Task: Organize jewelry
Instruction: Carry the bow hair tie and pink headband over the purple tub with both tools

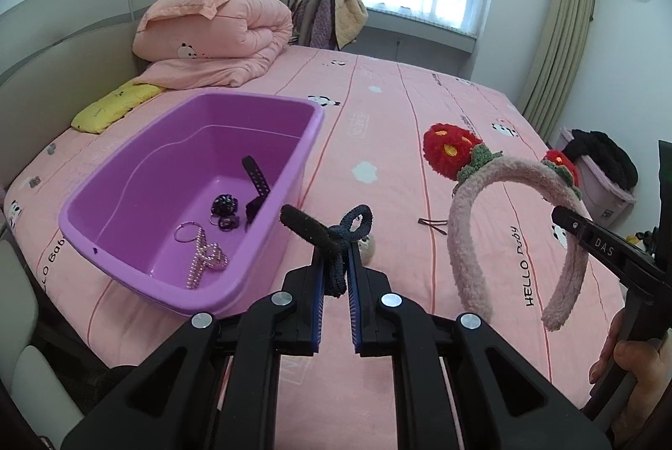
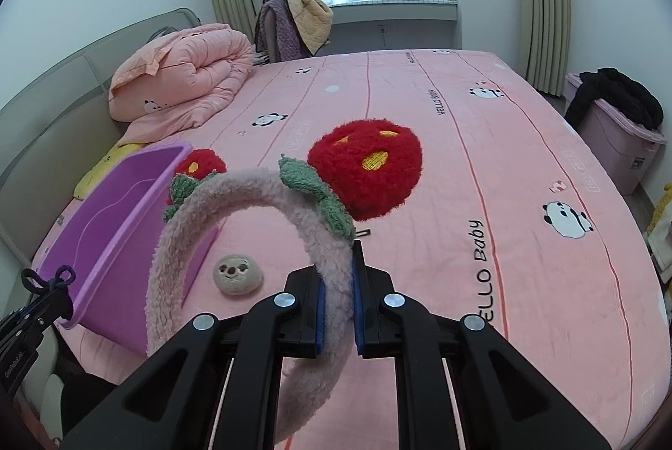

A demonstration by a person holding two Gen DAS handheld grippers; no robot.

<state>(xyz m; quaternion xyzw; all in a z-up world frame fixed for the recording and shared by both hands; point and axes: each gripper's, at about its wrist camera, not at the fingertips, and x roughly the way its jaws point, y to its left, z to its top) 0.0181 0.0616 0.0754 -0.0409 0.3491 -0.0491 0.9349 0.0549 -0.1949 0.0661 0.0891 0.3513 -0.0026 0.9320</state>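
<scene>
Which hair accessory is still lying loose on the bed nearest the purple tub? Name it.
The round beige smiley-face clip, lying beside the purple tub. The thin brown hairpin lies farther away.

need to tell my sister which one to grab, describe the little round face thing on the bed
Start at the purple tub on the pink bed. Beside its near right corner lies a small beige felt face, flat on the sheet. It alone has a stitched smile and pink cheeks.

Left of the left claw, a plain purple tub; right claw grips a pale pink fleecy headband with yellow-spotted red pompoms and green leaves, above a pink panda-print, red-striped bedsheet.
</scene>
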